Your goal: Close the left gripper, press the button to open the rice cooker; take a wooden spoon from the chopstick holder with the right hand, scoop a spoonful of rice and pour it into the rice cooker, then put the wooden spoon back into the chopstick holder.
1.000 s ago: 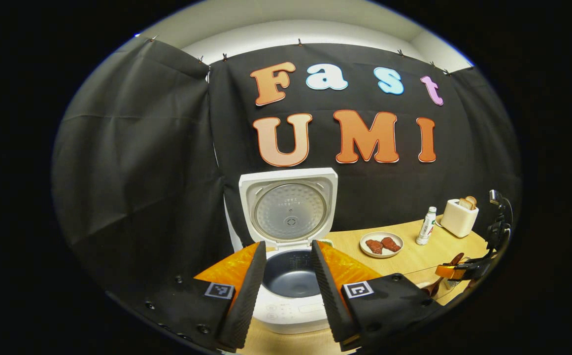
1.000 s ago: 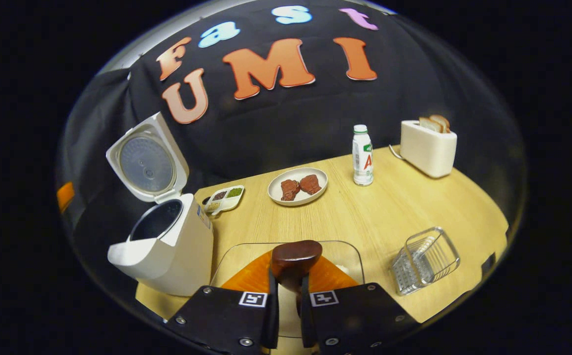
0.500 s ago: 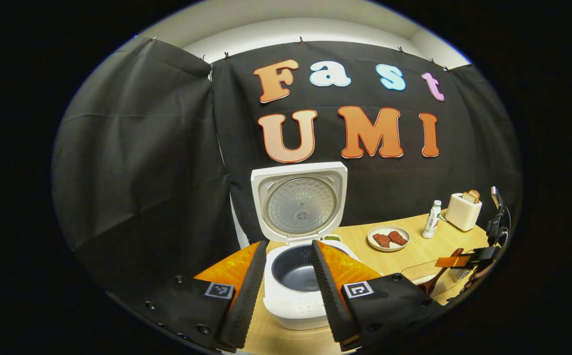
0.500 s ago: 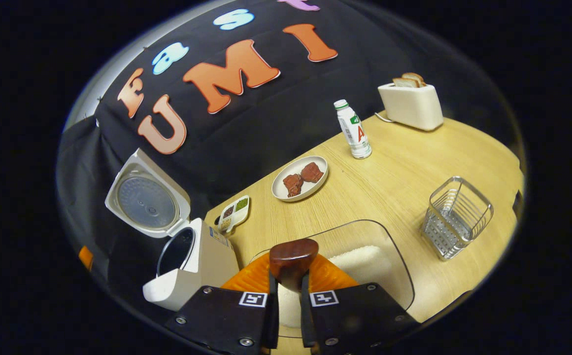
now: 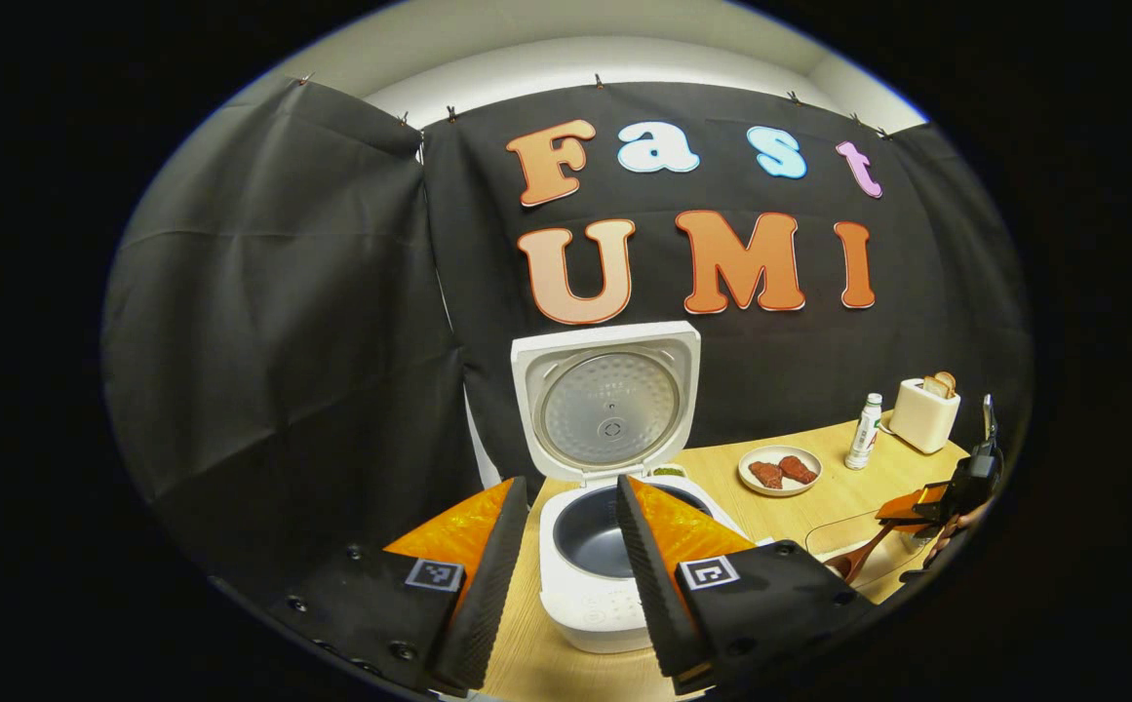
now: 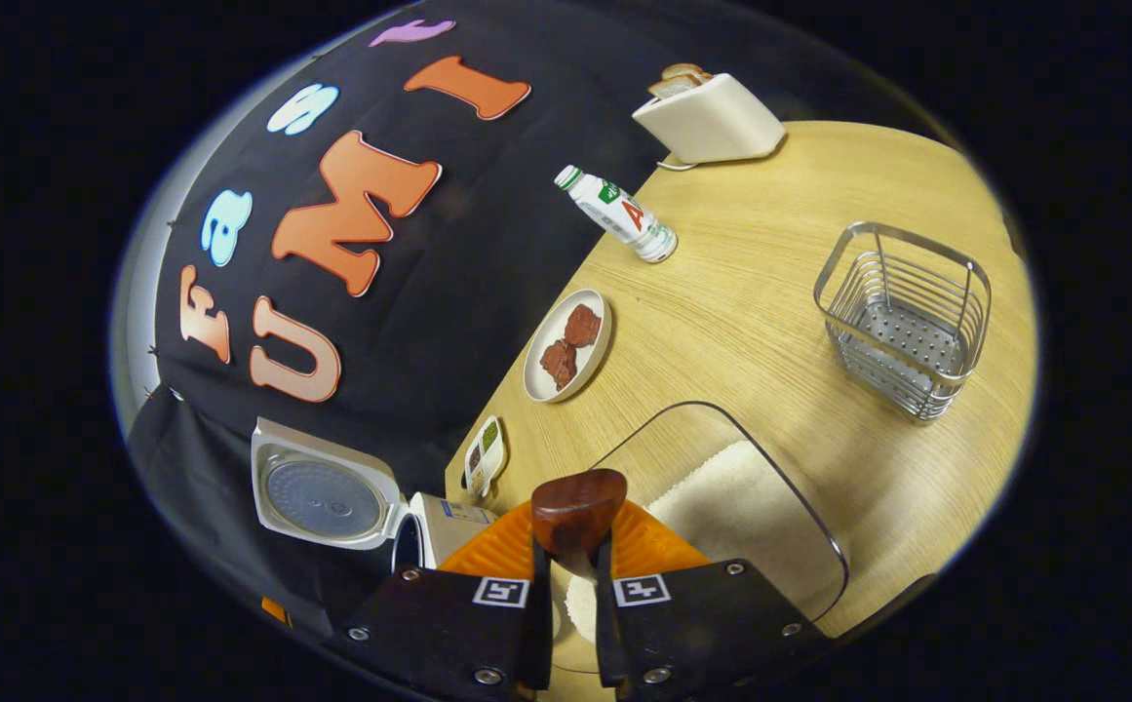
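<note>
Wooden spoon, clamped between the right gripper fingers, tilts over the rice in its clear tray. Left gripper hangs open before the rice cooker. Excess roll risks spilling grains.

The pale wood-grain worktop looks smooth and matt. The glossy white plastic rice cooker has a dimpled metal inner lid. The shiny wire-metal holder gleams; the dark wooden spoon looks polished.
</note>
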Tool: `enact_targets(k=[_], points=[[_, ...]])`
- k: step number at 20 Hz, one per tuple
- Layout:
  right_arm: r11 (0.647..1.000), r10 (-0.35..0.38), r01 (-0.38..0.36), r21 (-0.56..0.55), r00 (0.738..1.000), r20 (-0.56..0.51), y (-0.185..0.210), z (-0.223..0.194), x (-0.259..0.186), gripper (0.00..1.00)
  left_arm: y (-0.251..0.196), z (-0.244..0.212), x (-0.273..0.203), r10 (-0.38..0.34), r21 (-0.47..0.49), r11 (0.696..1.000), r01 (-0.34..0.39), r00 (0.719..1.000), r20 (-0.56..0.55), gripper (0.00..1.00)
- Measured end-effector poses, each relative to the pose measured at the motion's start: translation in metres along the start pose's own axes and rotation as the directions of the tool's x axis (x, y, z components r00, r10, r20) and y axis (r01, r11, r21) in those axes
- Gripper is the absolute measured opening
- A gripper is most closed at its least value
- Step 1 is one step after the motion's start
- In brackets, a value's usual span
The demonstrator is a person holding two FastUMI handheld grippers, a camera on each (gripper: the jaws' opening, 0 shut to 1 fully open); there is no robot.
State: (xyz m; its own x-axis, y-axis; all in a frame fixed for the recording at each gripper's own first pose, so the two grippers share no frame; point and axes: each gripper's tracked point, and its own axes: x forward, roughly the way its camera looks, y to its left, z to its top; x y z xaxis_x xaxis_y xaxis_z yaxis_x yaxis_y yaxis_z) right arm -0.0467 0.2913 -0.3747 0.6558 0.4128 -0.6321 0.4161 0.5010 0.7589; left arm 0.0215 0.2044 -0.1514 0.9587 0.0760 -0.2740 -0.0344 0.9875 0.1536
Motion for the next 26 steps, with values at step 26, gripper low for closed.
enact_targets(k=[26], points=[[0.716, 0.422, -0.433, 0.547, 0.893, 0.153, 0.061, 0.106, -0.06, 0.17, -0.06, 0.026, 0.018, -0.067, -0.016, 0.998, 0.067, 0.997, 0.042, 0.66]])
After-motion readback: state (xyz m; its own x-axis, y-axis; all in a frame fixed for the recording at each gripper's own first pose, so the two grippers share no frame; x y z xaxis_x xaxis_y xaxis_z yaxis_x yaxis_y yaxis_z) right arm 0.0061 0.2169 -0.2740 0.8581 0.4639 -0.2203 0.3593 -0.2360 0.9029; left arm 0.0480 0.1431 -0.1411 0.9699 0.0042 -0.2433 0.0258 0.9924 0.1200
